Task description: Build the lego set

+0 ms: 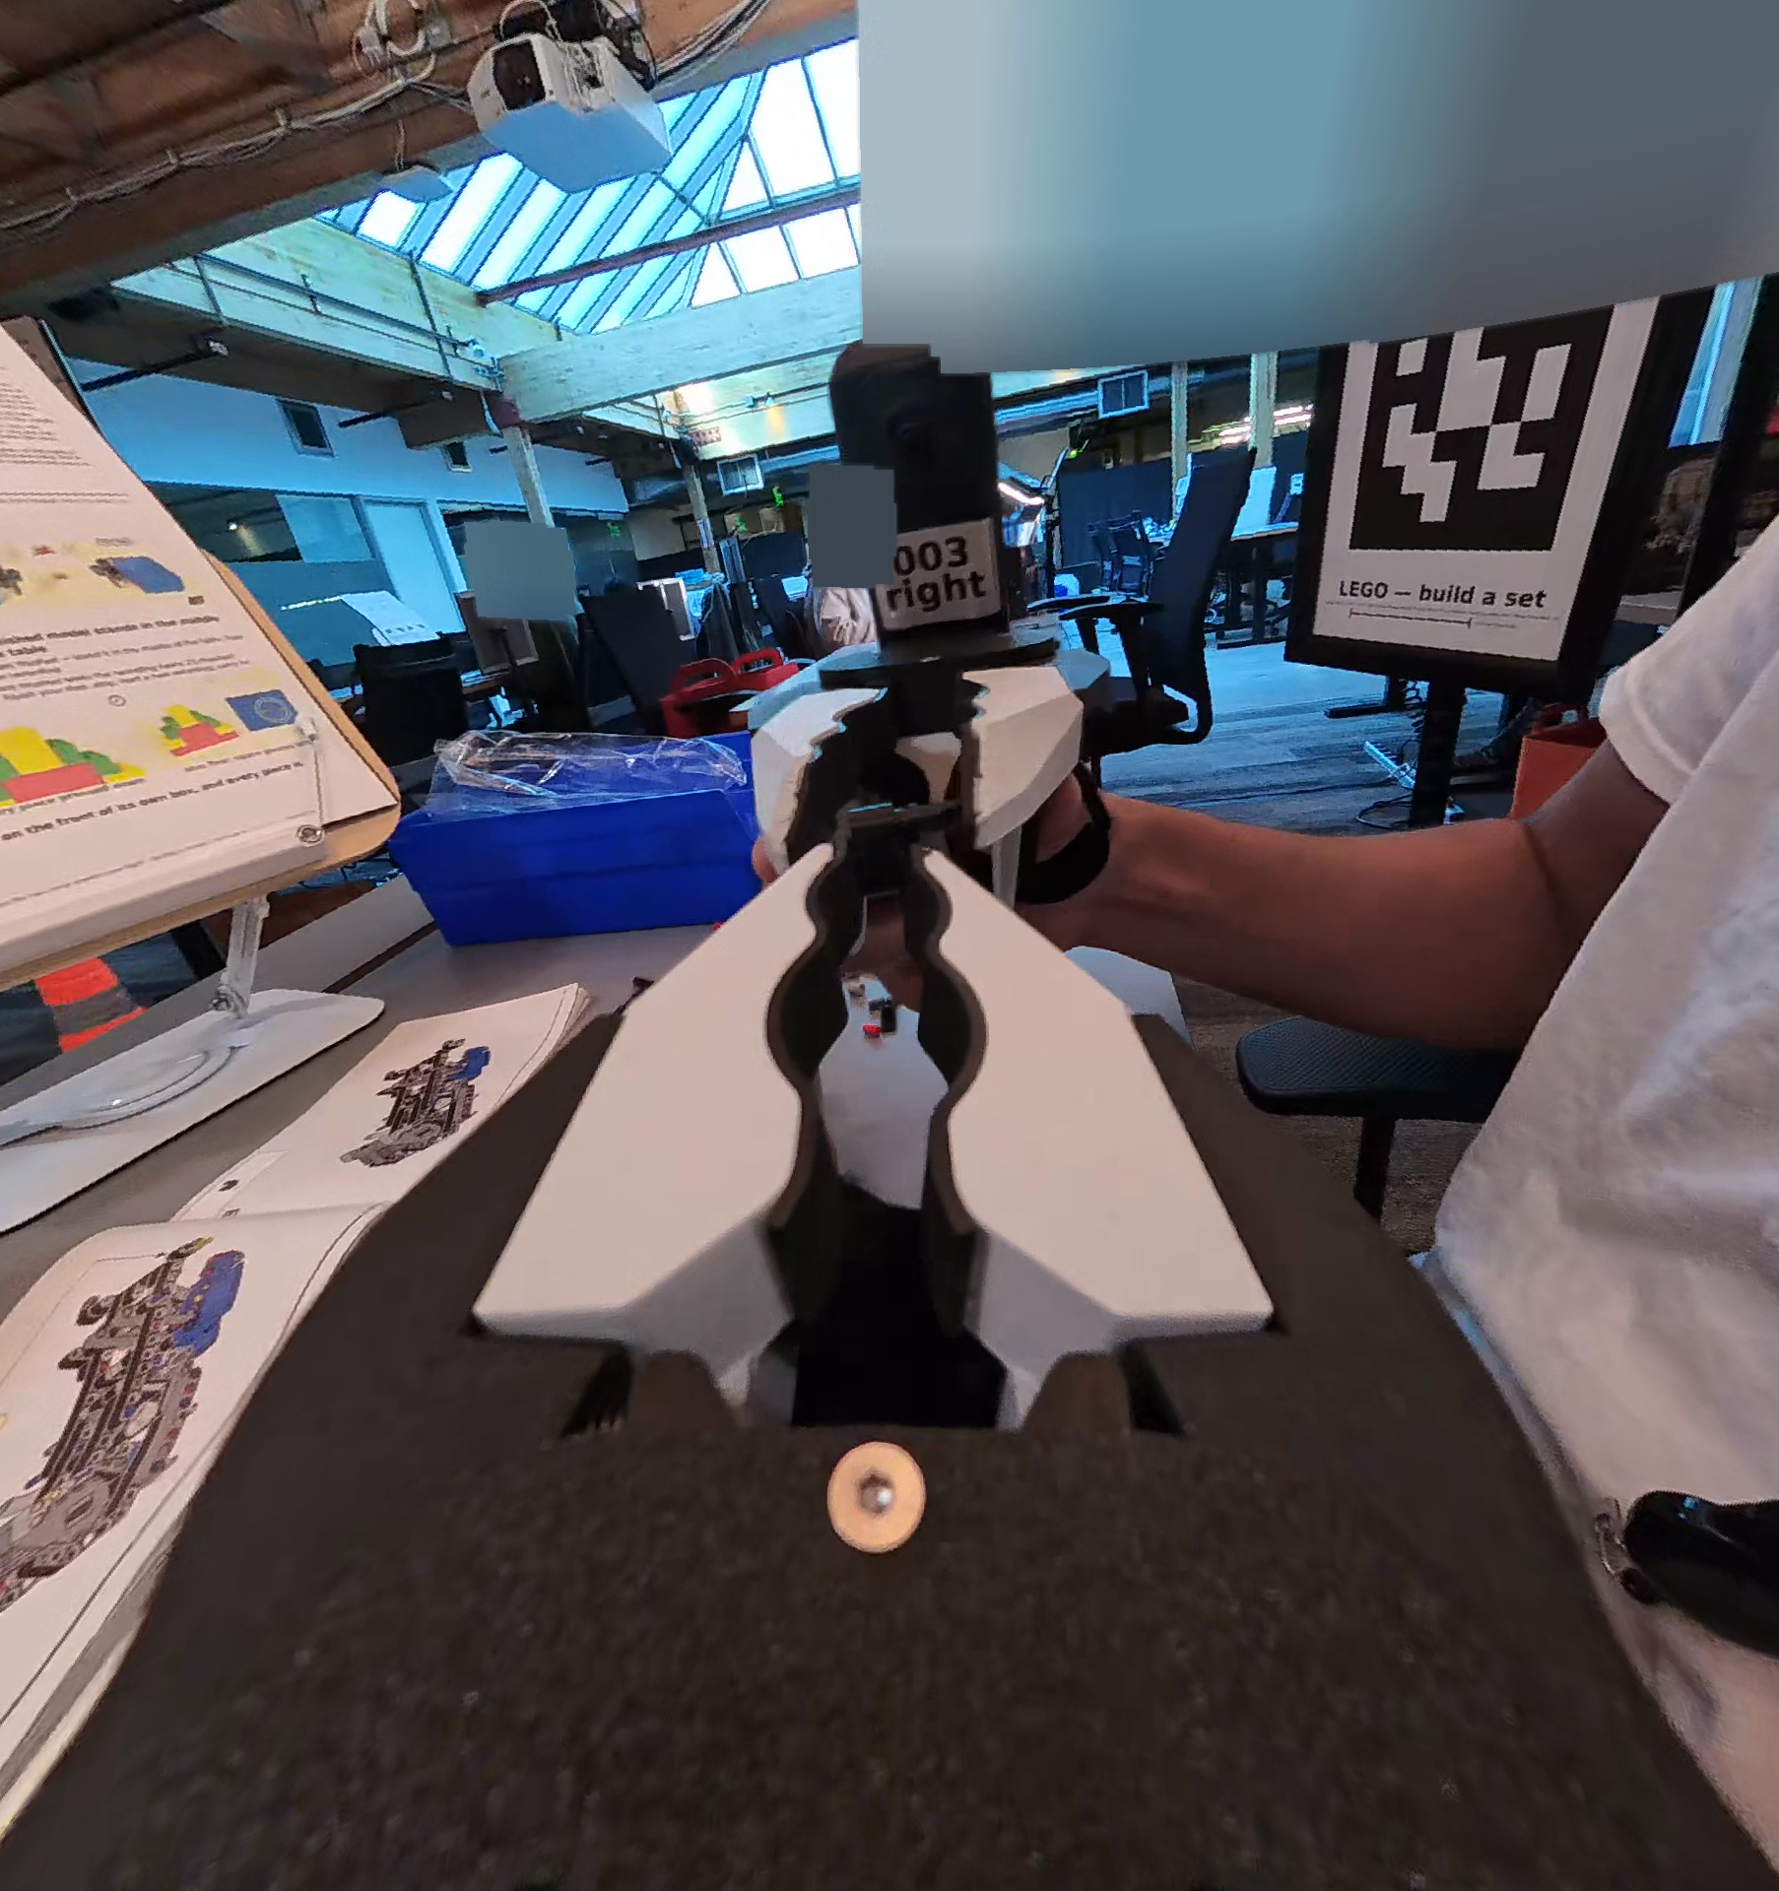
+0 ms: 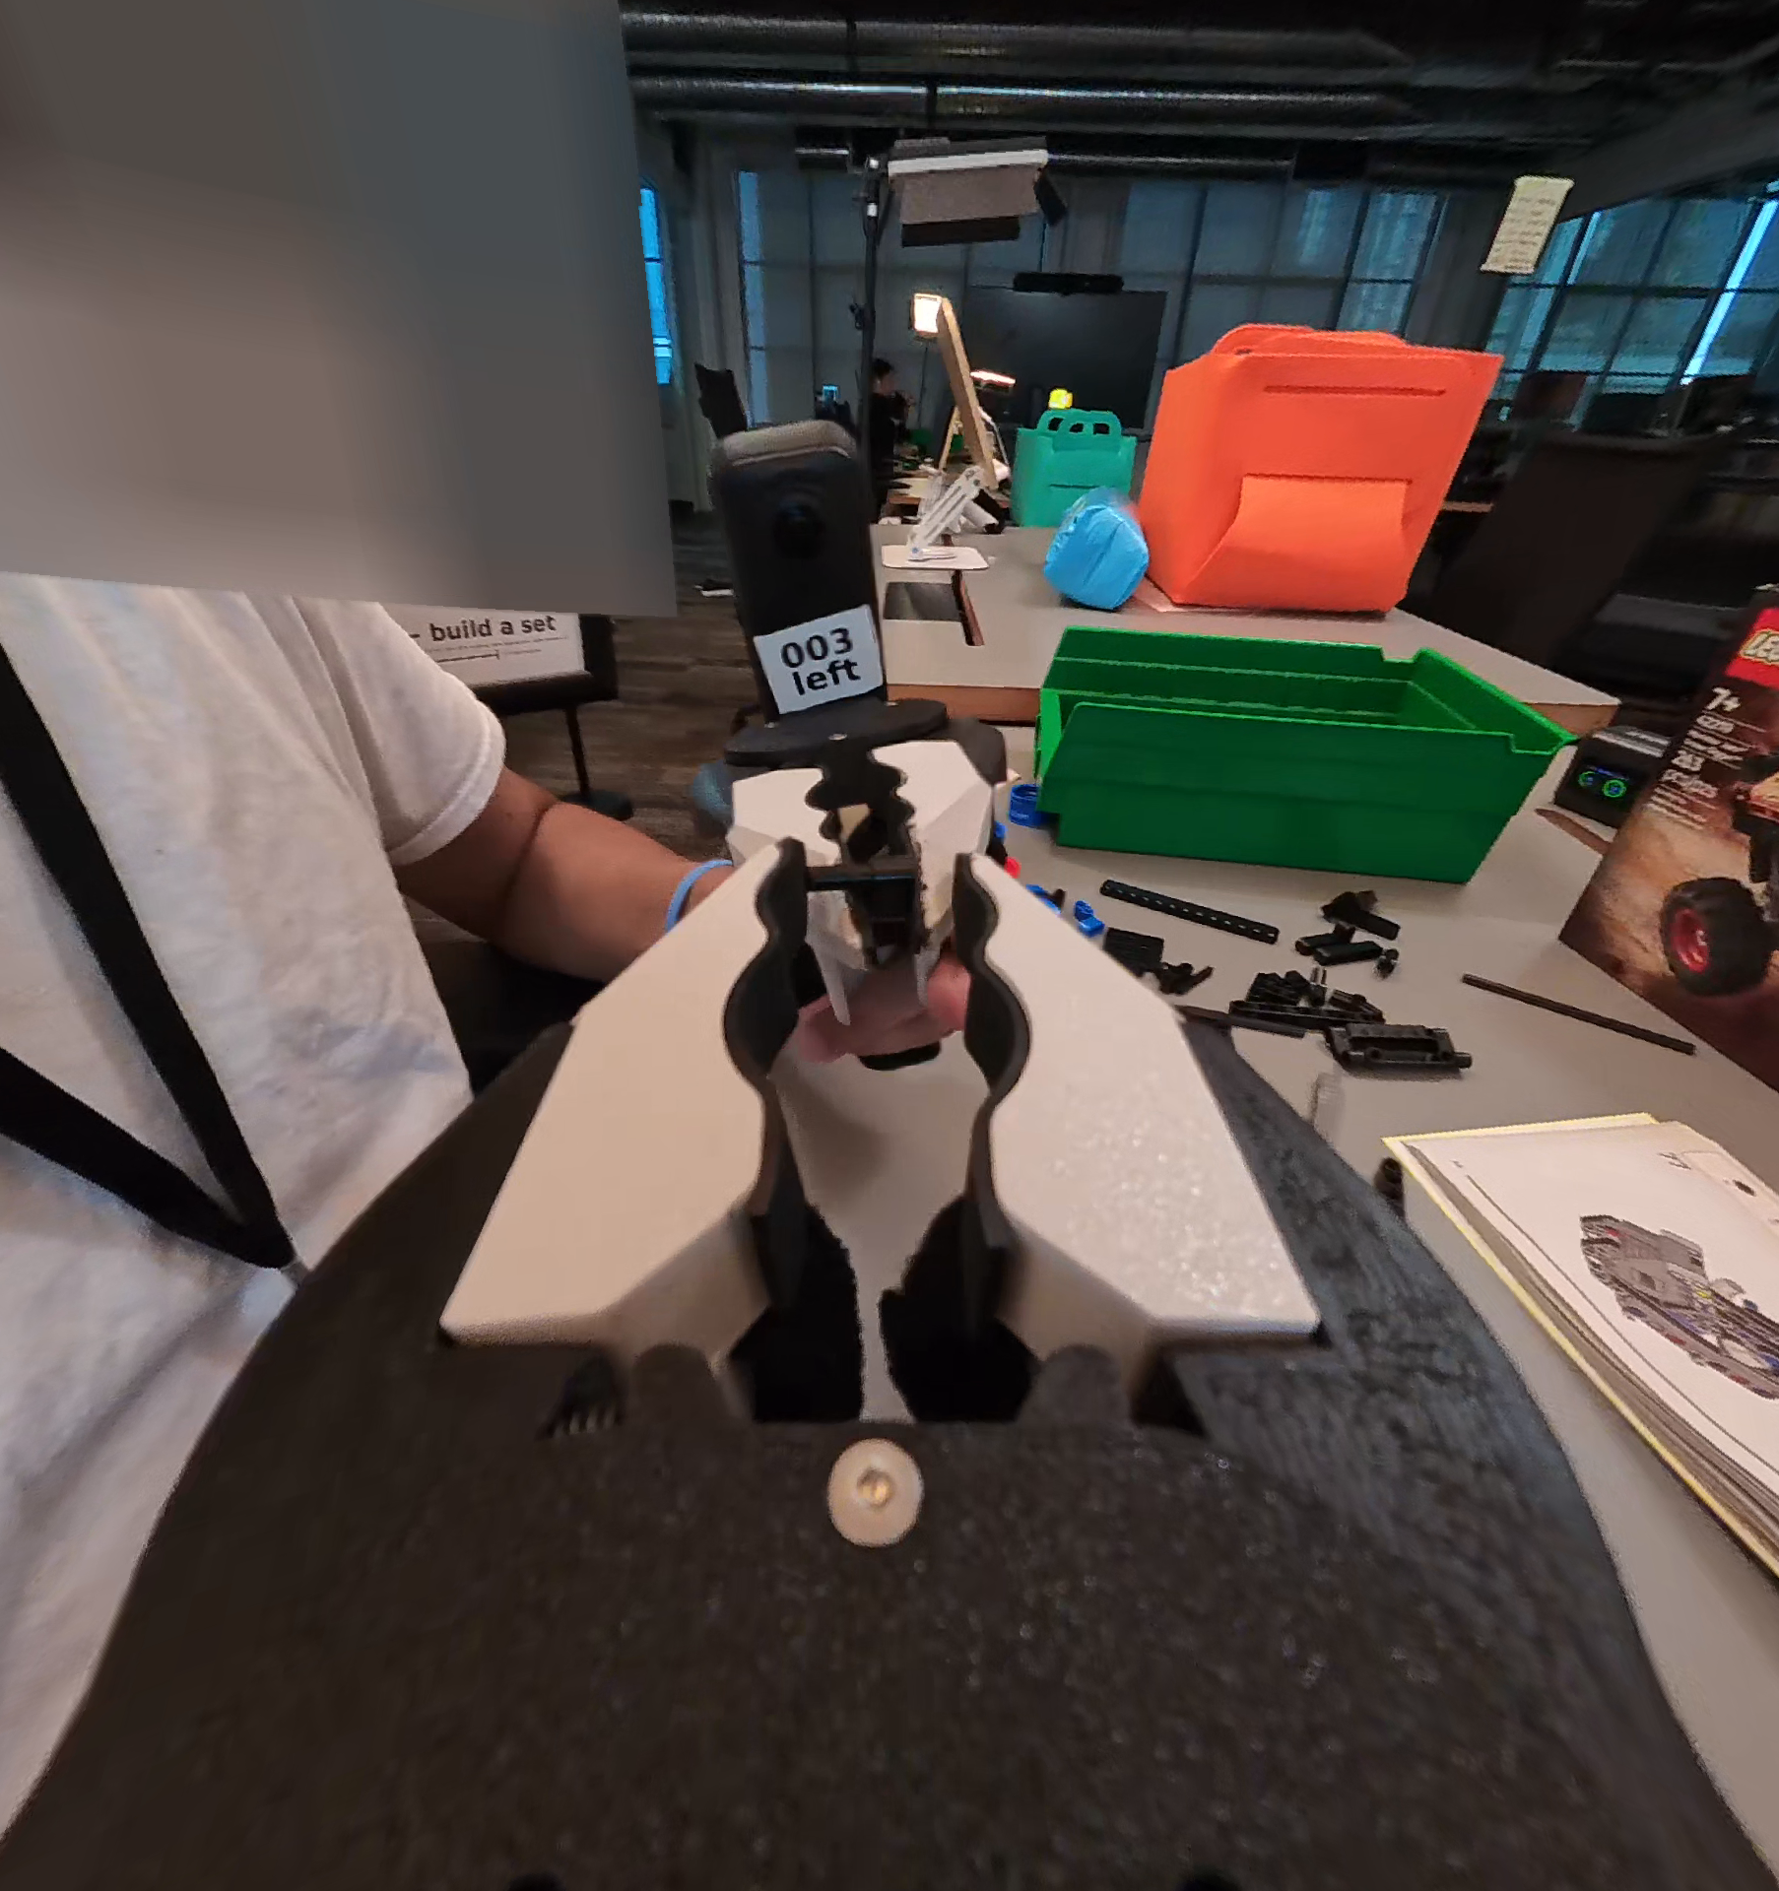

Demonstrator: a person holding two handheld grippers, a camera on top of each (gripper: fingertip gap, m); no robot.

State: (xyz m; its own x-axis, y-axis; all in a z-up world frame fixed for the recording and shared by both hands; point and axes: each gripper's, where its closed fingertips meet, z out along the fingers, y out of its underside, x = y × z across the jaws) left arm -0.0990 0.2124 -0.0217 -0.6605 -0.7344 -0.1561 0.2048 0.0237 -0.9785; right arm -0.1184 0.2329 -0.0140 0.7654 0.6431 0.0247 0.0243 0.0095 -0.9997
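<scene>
- A small black plastic lego assembly (image 2: 870, 900) is held in the air between the two grippers, above the grey table (image 2: 1540, 1085).
- The white-fingered left gripper (image 1: 870, 880) is clenched on it.
- The white-fingered right gripper (image 2: 875, 870) has its jaws parted around the piece; whether they touch it is unclear.
- Loose black lego parts (image 2: 1315, 998) lie before a green plastic bin (image 2: 1274, 757).
- An open paper instruction booklet (image 2: 1633, 1289) lies nearby.
</scene>
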